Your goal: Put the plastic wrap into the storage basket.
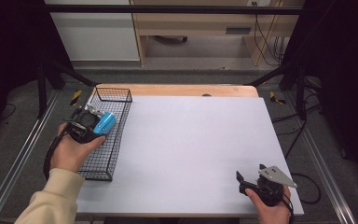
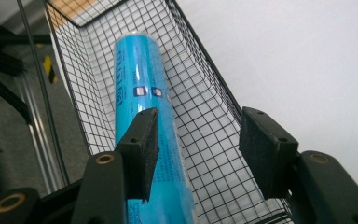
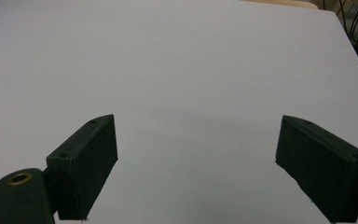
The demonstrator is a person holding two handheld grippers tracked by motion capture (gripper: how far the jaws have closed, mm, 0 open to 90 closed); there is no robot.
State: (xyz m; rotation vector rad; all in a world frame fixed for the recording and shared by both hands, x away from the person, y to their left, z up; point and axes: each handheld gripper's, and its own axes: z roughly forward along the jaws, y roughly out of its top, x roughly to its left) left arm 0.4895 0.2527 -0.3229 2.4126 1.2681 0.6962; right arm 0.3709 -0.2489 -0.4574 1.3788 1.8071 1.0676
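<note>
One blue tube [image 2: 142, 121] lying lengthwise inside wire basket [image 1: 116, 95] at table's left edge. Left gripper [image 2: 198, 144] above it, jaws spread, one pad touching tube: placement judged done, withdrawal left. Right gripper [image 1: 251, 179] idle over white board [image 3: 191, 70], jaws spread, holding nothing.

Nothing here reads clearly to me. The blue tube [image 2: 142, 116] lying in the wire basket [image 2: 205, 121] between my left gripper [image 2: 198, 149] jaws carries pale lettering that runs along its length, but it is too blurred to spell out. Partway down the tube sit two small dark square marks side by side, and I cannot make out their contents either. Near my lower jaw there is more faint print on the tube, equally unreadable.
</note>
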